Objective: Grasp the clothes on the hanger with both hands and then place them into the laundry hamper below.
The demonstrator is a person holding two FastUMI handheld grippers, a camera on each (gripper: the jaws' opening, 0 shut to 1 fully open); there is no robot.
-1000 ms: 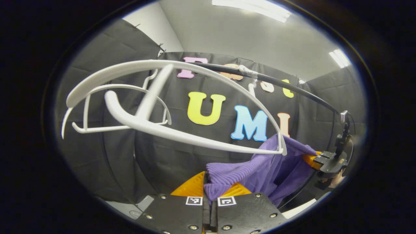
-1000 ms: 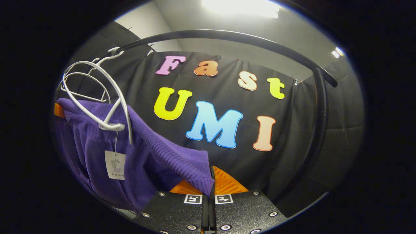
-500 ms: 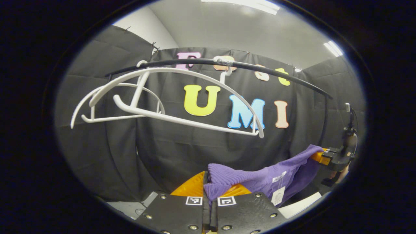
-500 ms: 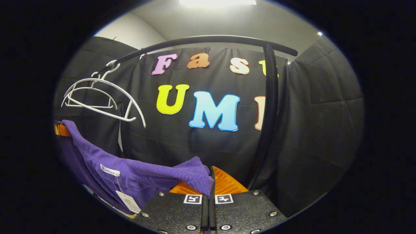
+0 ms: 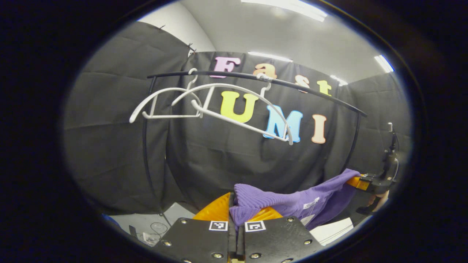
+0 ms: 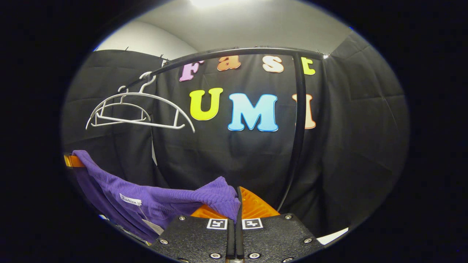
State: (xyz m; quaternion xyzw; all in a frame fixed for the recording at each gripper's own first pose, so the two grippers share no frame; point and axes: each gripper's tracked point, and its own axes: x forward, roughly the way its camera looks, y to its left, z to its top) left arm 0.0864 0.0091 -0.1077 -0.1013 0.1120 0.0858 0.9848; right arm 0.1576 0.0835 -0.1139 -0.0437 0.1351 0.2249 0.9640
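Observation:
A purple knit garment (image 5: 292, 201) hangs stretched between both grippers, off the hangers. My left gripper (image 5: 236, 206) is shut on one end of it. Its other end reaches the right gripper (image 5: 360, 180) at the far right of the left gripper view, held by a hand. In the right gripper view my right gripper (image 6: 237, 204) is shut on the purple garment (image 6: 164, 197), which sags leftwards with a white tag (image 6: 130, 200) towards the left gripper (image 6: 71, 160). Two bare white hangers (image 5: 204, 106) (image 6: 139, 109) hang on the black rail (image 5: 256, 77), above the garment.
The black rail (image 6: 234, 53) bends down into an upright post (image 6: 299, 124) right of centre. A second post (image 5: 146, 153) stands at the left. A pale floor with small clutter (image 5: 153, 228) shows at the lower left, and a white surface (image 5: 332, 232) at the lower right.
Both grippers have pulled back and down with the garment, which came off the hanger a second ago. The hangers and rail now look smaller and farther away.

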